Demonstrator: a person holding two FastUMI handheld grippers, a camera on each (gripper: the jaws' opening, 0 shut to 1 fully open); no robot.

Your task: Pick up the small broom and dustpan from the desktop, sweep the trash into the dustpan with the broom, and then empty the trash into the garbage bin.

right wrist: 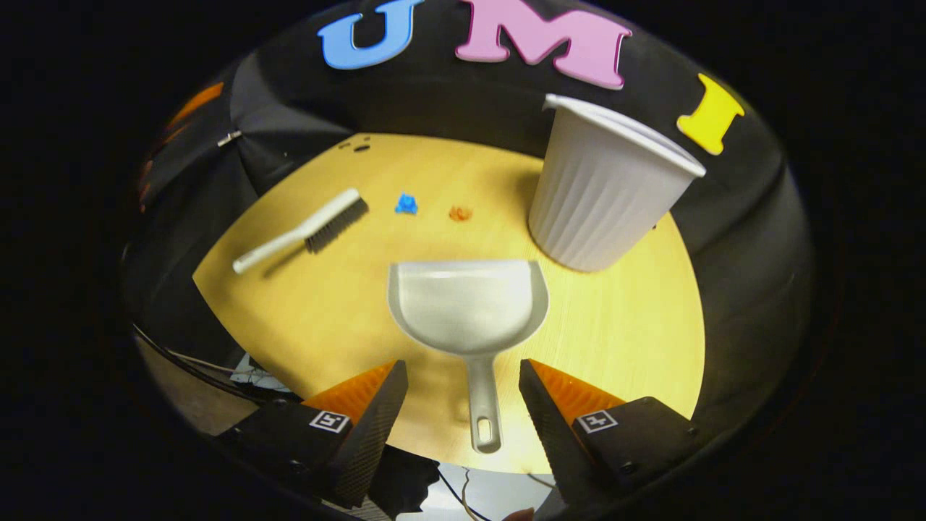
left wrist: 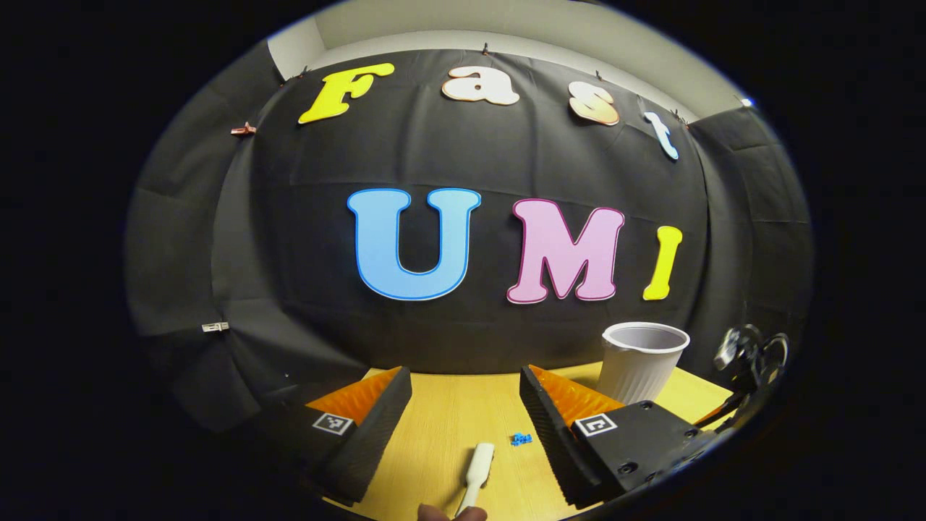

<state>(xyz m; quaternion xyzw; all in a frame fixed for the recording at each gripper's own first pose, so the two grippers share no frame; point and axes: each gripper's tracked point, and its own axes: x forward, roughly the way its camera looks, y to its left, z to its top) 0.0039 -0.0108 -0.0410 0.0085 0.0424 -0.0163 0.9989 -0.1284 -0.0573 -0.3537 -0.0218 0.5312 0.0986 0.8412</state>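
Broom and dustpan lie on the yellow surface (right wrist: 304, 325) — both grippers wide open.

The white bin (right wrist: 604, 192) stands upright; the dustpan (right wrist: 469, 307) lies just left of it, its handle between the right gripper (right wrist: 463, 398) fingers. Farther left lies the broom (right wrist: 304, 230), then blue trash (right wrist: 406, 204) — the left gripper (left wrist: 465, 405) holds nothing.

White dustpan (right wrist: 469, 304); blue trash (right wrist: 406, 204)

On the desk: one broom (right wrist: 307, 229) at far left, one dustpan (right wrist: 466, 307) near centre, one ribbed white cup (right wrist: 604, 199) far right — and two trash scraps, one blue (right wrist: 406, 204), one orange (right wrist: 459, 213).
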